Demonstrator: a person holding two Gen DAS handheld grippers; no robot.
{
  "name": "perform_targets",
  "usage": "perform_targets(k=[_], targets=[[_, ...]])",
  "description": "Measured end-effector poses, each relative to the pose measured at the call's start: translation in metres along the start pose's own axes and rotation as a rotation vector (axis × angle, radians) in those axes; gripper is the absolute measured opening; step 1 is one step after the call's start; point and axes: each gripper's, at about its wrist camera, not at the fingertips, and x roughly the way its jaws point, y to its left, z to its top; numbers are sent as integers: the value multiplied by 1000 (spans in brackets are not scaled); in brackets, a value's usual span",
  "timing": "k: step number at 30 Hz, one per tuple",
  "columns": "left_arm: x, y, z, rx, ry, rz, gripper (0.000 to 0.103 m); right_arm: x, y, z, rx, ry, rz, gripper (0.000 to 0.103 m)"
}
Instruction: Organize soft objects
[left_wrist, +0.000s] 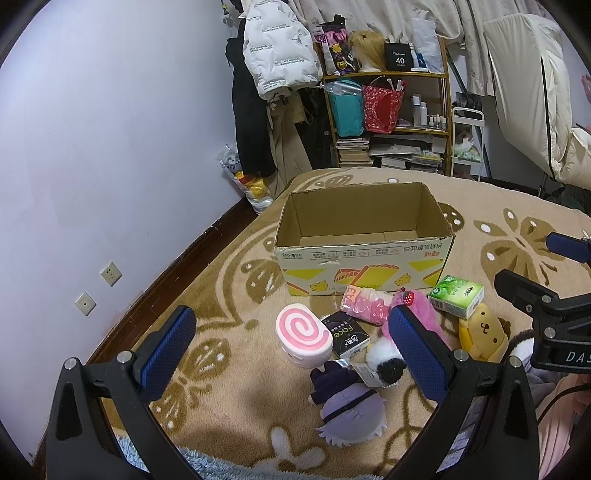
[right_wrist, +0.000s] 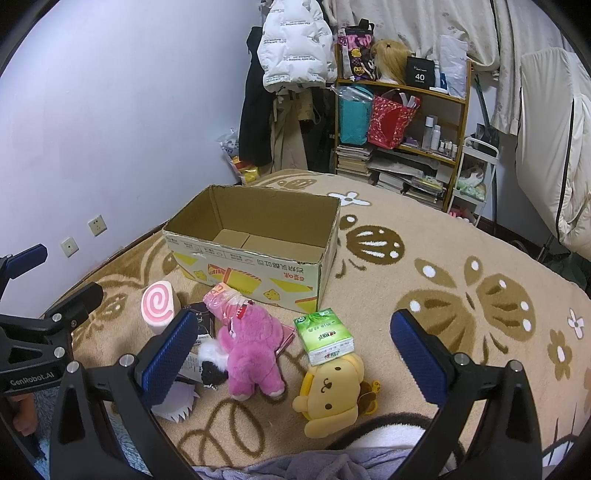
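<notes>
An empty open cardboard box (left_wrist: 364, 254) (right_wrist: 258, 258) stands on the beige patterned blanket. In front of it lie soft items: a pink swirl roll cushion (left_wrist: 303, 338) (right_wrist: 158, 304), a pink bear plush (right_wrist: 251, 350) (left_wrist: 424, 314), a yellow dog plush (right_wrist: 334, 395) (left_wrist: 484, 332), a purple-haired doll (left_wrist: 349, 410), a black-and-white plush (left_wrist: 384, 360) and a pink packet (left_wrist: 365, 304). My left gripper (left_wrist: 291, 354) is open above the roll and doll. My right gripper (right_wrist: 295, 354) is open above the pink bear and yellow dog. Both hold nothing.
A green tissue pack (right_wrist: 325, 336) (left_wrist: 456, 295) and a dark small box (left_wrist: 343, 334) lie among the toys. A wooden shelf (right_wrist: 402, 129) with bags and books, hanging coats (left_wrist: 273, 55) and the wall stand behind the bed.
</notes>
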Motion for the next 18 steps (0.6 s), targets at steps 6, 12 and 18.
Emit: perform_targets(k=[6, 12, 18], targets=[[0, 0, 0, 0, 0, 0, 103, 1, 1, -1, 1, 3, -2, 103], [0, -1, -1, 1, 2, 1, 103, -1, 0, 0, 4, 3, -1, 103], [3, -2, -4, 5, 11, -2, 103, -1, 1, 0, 4, 5, 1, 103]])
